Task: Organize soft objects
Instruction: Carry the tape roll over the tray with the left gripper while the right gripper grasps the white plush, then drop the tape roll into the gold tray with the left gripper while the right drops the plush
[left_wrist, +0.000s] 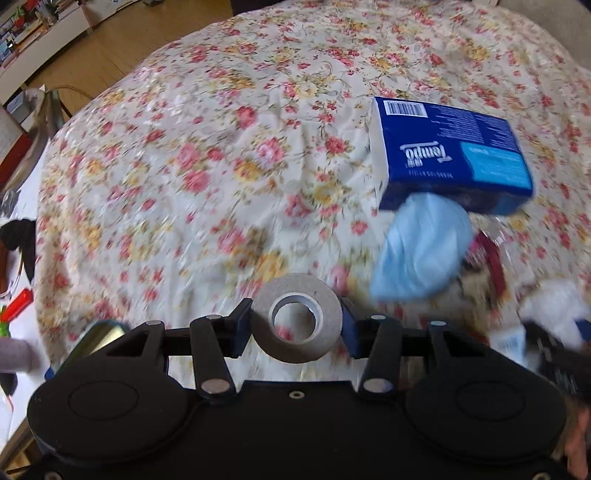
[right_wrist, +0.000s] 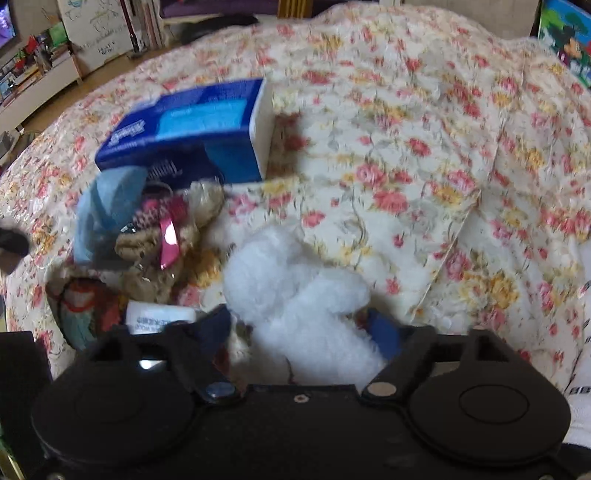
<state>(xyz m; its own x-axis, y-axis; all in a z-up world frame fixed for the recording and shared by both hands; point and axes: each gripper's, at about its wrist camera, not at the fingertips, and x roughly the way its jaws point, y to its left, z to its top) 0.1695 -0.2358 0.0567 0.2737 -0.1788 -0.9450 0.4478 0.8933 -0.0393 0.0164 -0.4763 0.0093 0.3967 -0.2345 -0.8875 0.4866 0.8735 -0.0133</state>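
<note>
Grey tape roll (left_wrist: 297, 317) sits pinched between the pads of the left gripper (left_wrist: 295, 319) above the floral bedspread (left_wrist: 221, 147); gripped across its rounded rim, it could slip and roll away. Seen from the right wrist, the right gripper (right_wrist: 303, 328) straddles a white plush toy (right_wrist: 295, 280) beside the tissue pack (right_wrist: 192, 125), though blur hides whether its pads press, so a lift might leave the toy behind.
</note>
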